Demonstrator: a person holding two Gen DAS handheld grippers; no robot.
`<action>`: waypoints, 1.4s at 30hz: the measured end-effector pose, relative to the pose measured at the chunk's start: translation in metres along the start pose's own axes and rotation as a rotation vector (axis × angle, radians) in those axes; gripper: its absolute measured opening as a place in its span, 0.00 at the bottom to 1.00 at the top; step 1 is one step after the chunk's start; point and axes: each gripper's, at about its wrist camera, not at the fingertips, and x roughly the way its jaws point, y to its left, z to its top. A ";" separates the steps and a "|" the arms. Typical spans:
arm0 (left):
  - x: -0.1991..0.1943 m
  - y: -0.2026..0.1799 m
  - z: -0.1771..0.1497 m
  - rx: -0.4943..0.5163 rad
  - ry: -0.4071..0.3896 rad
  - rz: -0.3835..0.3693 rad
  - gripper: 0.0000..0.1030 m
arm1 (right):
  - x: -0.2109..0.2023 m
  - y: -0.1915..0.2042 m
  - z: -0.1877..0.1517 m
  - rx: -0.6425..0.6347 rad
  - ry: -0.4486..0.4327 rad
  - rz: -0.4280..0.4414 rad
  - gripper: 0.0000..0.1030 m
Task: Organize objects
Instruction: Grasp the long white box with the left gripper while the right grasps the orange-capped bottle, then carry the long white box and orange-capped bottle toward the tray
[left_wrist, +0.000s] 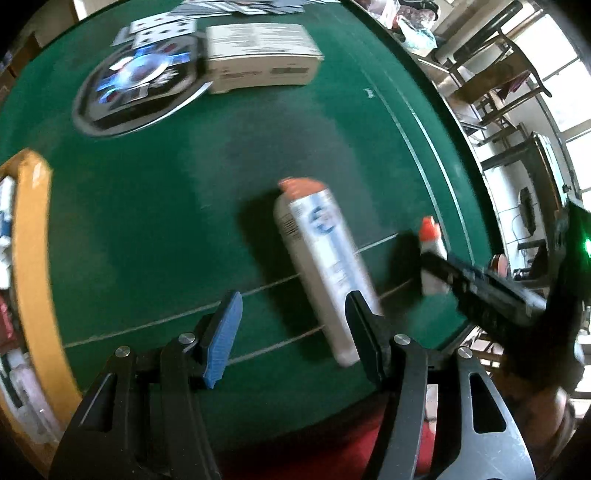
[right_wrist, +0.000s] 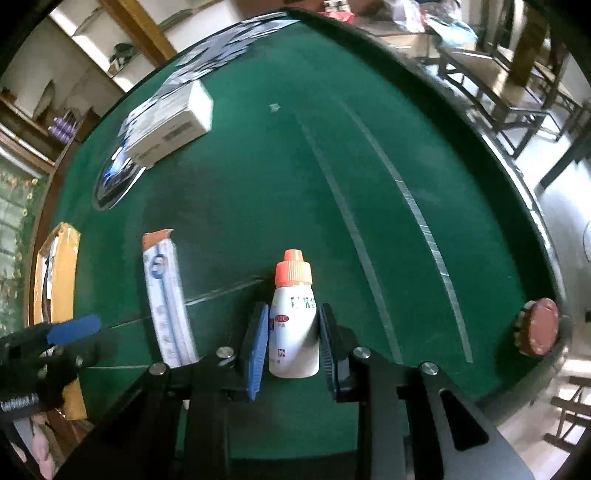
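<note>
A small white bottle (right_wrist: 293, 332) with an orange cap stands on the green table (right_wrist: 295, 177). My right gripper (right_wrist: 291, 347) is shut on it, one pad on each side. The bottle also shows in the left wrist view (left_wrist: 432, 254), held by the right gripper's dark fingers (left_wrist: 480, 291). A white tube (left_wrist: 325, 266) with an orange end lies flat on the table; it also shows in the right wrist view (right_wrist: 168, 295). My left gripper (left_wrist: 291, 332) is open and empty, its right finger at the tube's near end.
A wooden tray (left_wrist: 31, 258) with white packets sits at the left; it also shows in the right wrist view (right_wrist: 62, 280). A white box (left_wrist: 258, 55), a round silver dish (left_wrist: 136, 92) and playing cards (left_wrist: 162, 26) lie far back. A brown round lid (right_wrist: 541, 326) sits by the right table edge.
</note>
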 end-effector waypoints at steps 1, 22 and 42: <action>0.005 -0.007 0.004 0.001 0.000 0.006 0.56 | -0.002 -0.005 -0.001 0.009 -0.001 0.008 0.26; 0.038 -0.033 0.003 0.049 -0.006 0.191 0.56 | -0.001 -0.008 -0.003 -0.072 -0.001 0.058 0.26; 0.017 -0.007 -0.018 0.064 -0.048 0.198 0.15 | 0.000 0.008 0.004 -0.120 -0.008 0.096 0.26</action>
